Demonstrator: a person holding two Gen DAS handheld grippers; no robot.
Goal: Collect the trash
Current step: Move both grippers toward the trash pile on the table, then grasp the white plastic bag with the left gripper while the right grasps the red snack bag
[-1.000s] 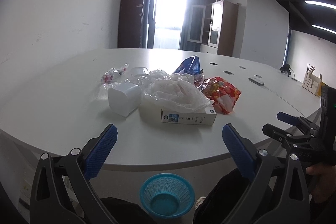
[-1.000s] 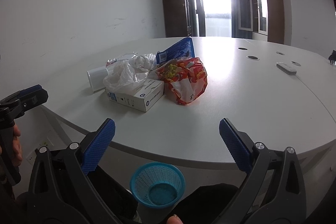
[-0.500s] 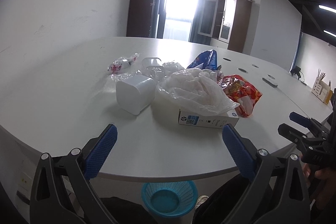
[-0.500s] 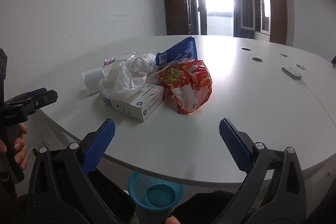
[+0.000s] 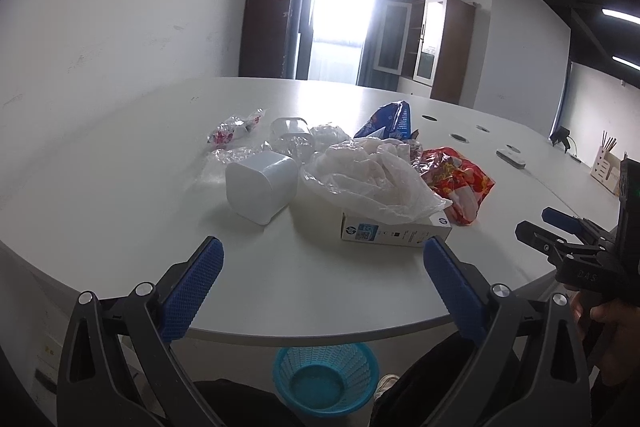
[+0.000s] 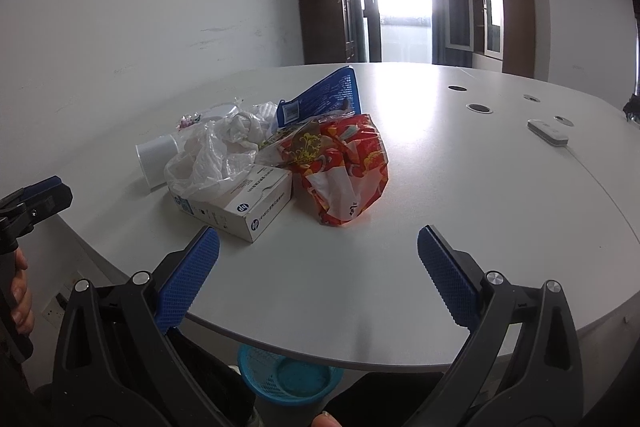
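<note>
A pile of trash lies on the white table [image 5: 120,155]: a white HP box [image 5: 394,229] under a clear plastic bag [image 5: 372,179], a white tub [image 5: 260,191], a red snack bag [image 5: 460,183], a blue packet [image 5: 390,119] and small wrappers [image 5: 236,129]. The box [image 6: 240,207] and red bag [image 6: 344,171] also show in the right wrist view. My left gripper [image 5: 320,287] is open and empty, just short of the box. My right gripper [image 6: 318,275] is open and empty, in front of the red bag. A teal basket [image 5: 326,377] stands on the floor under the table edge.
A white remote [image 6: 548,133] lies on the table's far right, near round cable holes [image 6: 480,108]. A pen holder [image 5: 606,163] stands at the right edge. The basket also shows in the right wrist view [image 6: 288,379]. Wall on the left, cabinets and a bright door behind.
Both grippers have moved forward over the table edge toward the trash pile, which now looks closer. Both stay open and empty.
</note>
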